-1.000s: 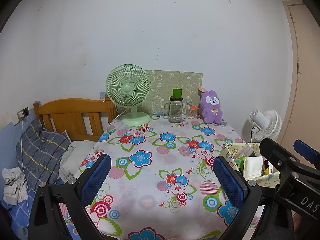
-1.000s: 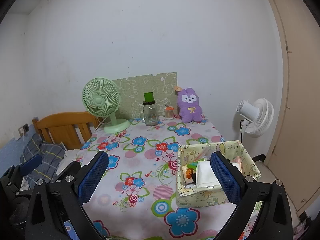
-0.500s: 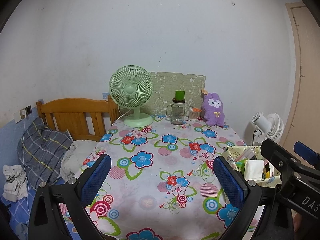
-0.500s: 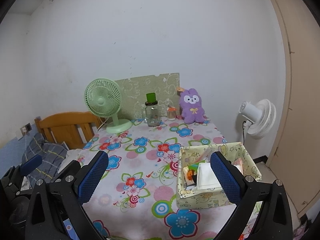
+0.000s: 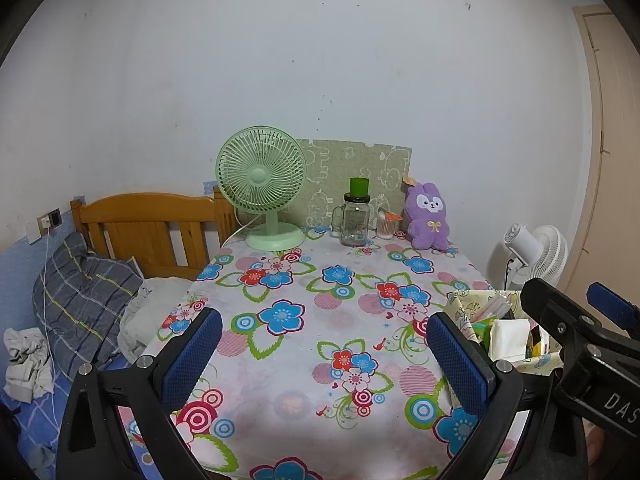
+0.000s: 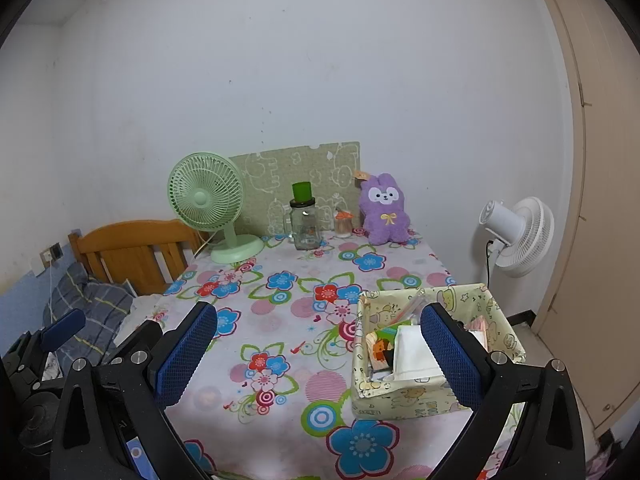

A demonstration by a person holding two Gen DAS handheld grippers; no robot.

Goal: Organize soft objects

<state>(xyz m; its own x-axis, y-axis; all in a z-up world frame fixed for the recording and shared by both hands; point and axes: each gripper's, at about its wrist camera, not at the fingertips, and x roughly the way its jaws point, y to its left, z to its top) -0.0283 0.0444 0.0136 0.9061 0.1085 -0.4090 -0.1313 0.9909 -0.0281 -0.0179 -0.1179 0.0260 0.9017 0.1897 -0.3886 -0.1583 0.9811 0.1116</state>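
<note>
A purple plush bunny [image 5: 426,216] sits upright at the far right of the flowered table [image 5: 320,320], against the wall; it also shows in the right wrist view [image 6: 384,210]. A pale fabric box [image 6: 436,352] holding packets and a white tissue pack stands at the table's near right; its edge shows in the left wrist view [image 5: 504,328]. My left gripper [image 5: 322,354] is open and empty over the table's near edge. My right gripper [image 6: 318,354] is open and empty, its right finger in front of the box.
A green desk fan [image 5: 262,188], a glass jar with a green cup on top [image 5: 355,218] and a small jar [image 5: 386,226] stand along the back. A wooden headboard [image 5: 148,228] and bedding lie left. A white floor fan [image 6: 516,236] stands right.
Both views have risen and tilted slightly; the table objects sit a little lower and farther in frame. Both grippers stay open and nothing on the table has moved.
</note>
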